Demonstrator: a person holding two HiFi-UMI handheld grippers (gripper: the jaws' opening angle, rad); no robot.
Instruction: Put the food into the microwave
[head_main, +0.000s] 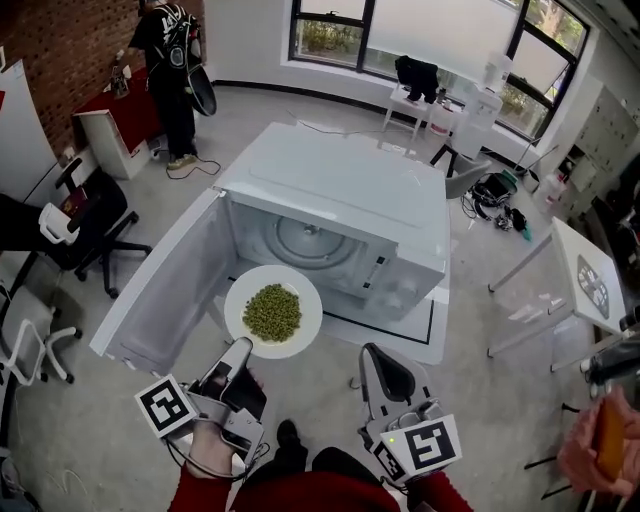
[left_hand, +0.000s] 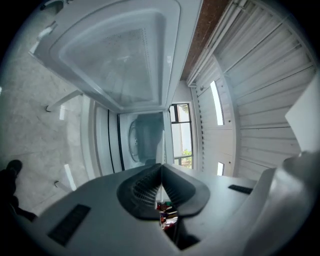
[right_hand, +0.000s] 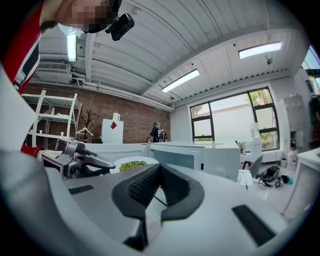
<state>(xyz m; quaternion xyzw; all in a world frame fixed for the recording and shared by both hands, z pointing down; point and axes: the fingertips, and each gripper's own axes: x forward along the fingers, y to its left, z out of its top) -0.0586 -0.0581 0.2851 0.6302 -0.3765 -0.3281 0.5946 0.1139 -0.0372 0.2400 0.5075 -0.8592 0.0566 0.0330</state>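
Before the open microwave (head_main: 340, 190), left tool (head_main: 240, 348) clamps the food plate (head_main: 306, 322) by its rim; right tool (head_main: 372, 354) closed, empty.

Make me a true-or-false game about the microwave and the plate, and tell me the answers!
1. The microwave has its door open. True.
2. The plate already sits on the turntable inside. False: the turntable is bare, and the plate is held up in front of the opening.
3. There is green food heaped on the plate. True.
4. The right gripper is carrying the plate. False: the left gripper is clamped on the plate's near rim, while the right gripper is shut on nothing and apart from the plate.
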